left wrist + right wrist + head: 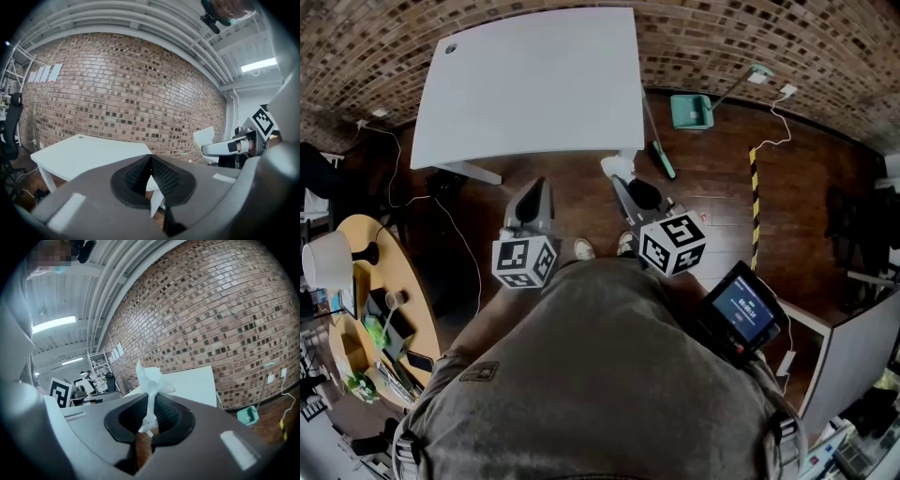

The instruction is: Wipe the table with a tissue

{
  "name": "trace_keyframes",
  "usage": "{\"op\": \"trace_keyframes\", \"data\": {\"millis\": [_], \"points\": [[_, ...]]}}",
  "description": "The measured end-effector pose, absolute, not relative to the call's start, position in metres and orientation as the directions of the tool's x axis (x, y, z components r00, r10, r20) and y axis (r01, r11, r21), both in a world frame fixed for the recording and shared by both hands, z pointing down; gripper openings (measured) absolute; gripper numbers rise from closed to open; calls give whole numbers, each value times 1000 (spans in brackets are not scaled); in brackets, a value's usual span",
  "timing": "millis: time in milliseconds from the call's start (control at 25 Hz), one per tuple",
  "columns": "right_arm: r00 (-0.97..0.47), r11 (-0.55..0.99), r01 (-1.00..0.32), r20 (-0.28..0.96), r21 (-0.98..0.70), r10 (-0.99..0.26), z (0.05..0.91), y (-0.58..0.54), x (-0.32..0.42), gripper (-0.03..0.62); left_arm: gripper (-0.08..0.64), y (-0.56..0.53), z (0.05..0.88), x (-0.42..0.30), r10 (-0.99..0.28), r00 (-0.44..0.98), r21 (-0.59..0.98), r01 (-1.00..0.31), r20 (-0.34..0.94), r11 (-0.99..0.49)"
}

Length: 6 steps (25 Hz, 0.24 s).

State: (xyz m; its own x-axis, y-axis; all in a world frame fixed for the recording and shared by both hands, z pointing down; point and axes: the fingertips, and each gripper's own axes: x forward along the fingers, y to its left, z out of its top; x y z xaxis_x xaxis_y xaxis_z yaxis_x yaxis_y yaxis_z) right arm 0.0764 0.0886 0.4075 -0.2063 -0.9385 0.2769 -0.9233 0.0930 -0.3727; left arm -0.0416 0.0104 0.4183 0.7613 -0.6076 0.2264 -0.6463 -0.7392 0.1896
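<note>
Brick wall (117, 84) backs the white table (534, 84) on the far side. My right gripper (151, 423) jaws pinch the tissue (151, 380) by its lower end; I judge it light, soft, easily torn. My left gripper (151, 174) jaws meet, empty.

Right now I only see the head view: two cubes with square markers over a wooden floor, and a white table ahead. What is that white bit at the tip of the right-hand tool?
Observer: A crumpled white tissue. The right gripper view shows the right gripper shut on it, with the tissue sticking up from between the jaws.
Operator: Does the other tool hold anything?
Observer: No. In the left gripper view, the left gripper is shut, its ribbed pads meeting with nothing between them.
Operator: Is the tissue on the table yet?
Observer: It seems not. The left gripper view shows it from the side, in the air beside the table, apart from the top.
</note>
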Motion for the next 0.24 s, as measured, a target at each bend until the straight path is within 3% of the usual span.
{"op": "trace_keyframes", "data": {"millis": [240], "points": [[-209, 96, -923, 273, -374, -939, 407, 86, 84, 44, 2, 8, 416, -32, -608, 762, 182, -645, 221, -742]]}}
